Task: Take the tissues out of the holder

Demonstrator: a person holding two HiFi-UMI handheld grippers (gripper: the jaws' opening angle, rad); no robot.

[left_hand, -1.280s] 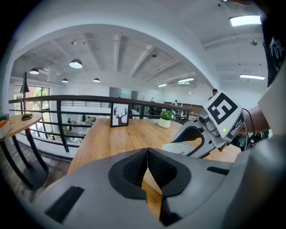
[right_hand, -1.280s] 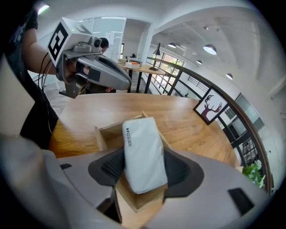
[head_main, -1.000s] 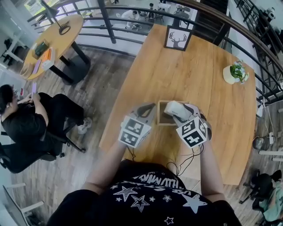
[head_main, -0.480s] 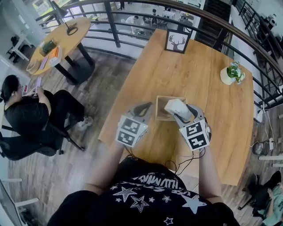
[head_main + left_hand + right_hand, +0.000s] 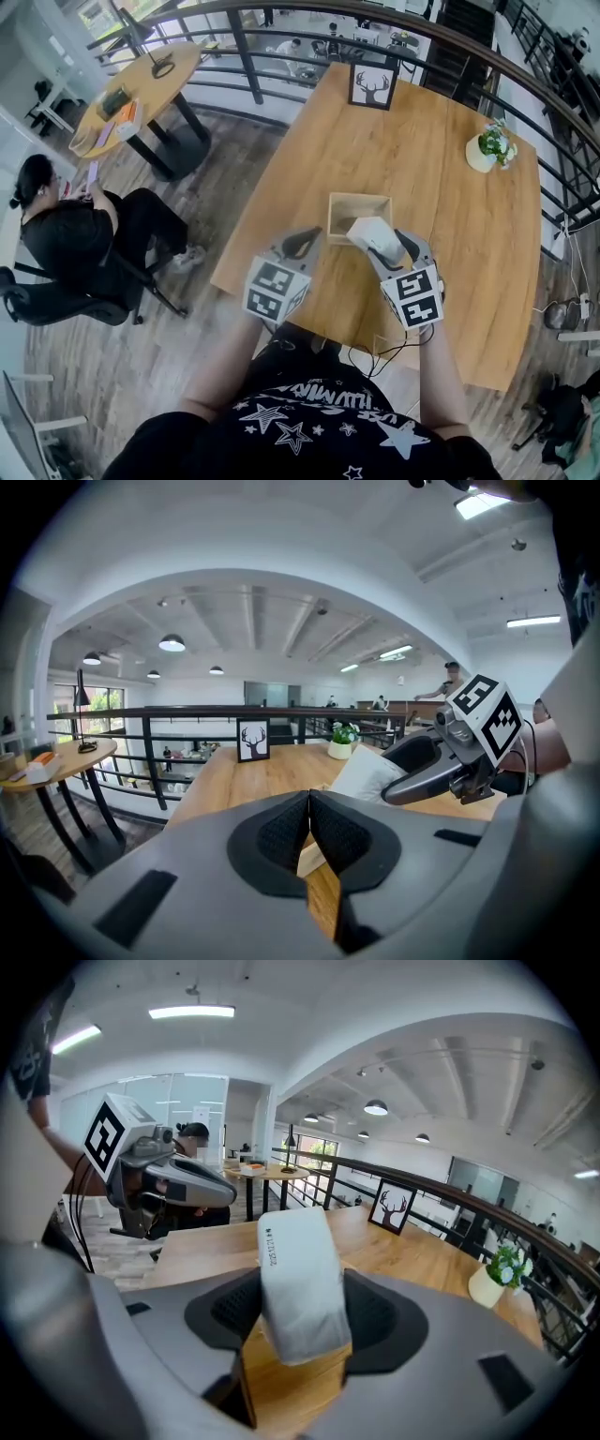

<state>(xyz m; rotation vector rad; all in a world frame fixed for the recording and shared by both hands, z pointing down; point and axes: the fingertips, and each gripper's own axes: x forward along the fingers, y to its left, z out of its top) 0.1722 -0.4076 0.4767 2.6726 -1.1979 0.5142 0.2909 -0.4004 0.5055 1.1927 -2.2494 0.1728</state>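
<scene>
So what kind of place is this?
Probably an open-plan office or café mezzanine: a black railing runs along the floor's edge, there are wooden tables, and a person sits on an office chair.

Wooden table (image 5: 422,159), open wooden holder (image 5: 360,197), deer picture (image 5: 372,86), potted plant (image 5: 489,150)

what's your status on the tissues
Right gripper shut on tissue pack, lifted above wooden holder. Left gripper shut, empty. Nothing in the way.

The right gripper (image 5: 380,246) now holds the tissue pack (image 5: 364,227) clear of the wooden holder (image 5: 360,197), nearer the person. The left gripper (image 5: 305,242) also sits farther back from the holder's side.
</scene>
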